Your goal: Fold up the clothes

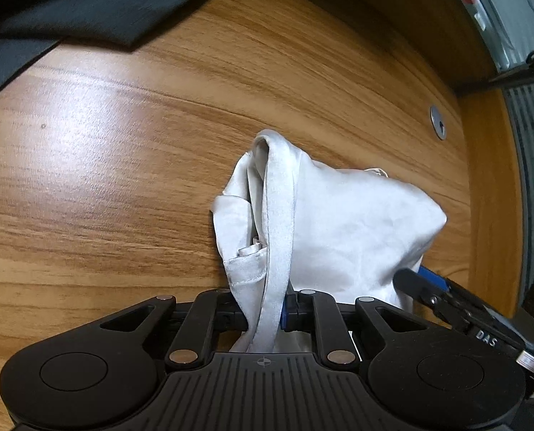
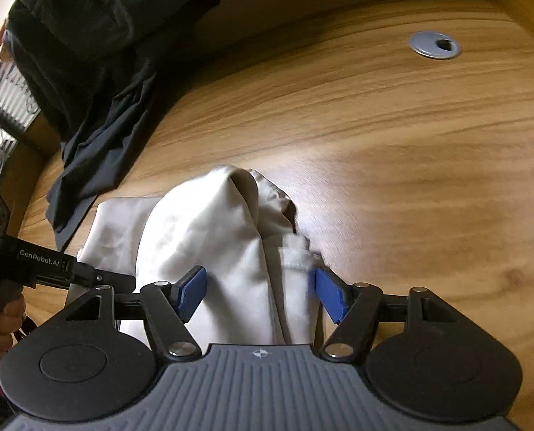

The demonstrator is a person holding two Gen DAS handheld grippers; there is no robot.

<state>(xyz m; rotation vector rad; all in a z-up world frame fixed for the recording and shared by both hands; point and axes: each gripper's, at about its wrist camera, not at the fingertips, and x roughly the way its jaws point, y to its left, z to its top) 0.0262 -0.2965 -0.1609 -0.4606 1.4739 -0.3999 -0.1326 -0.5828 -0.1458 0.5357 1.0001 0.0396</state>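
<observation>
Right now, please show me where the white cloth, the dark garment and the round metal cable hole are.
white cloth (image 1: 353, 222), left wrist view, its broad smooth side.
dark garment (image 2: 98, 82), right wrist view, its crumpled middle.
cable hole (image 2: 435, 45), right wrist view, its metal rim.

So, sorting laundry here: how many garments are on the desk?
2: a white garment bunched at the near edge, pinched by the left gripper; a dark garment heaped far left. More may lie out of frame.

We see bright glare on the wooden table (image 1: 87, 136), fisheye bending at every edge, and motion blur in the right wrist view.
</observation>
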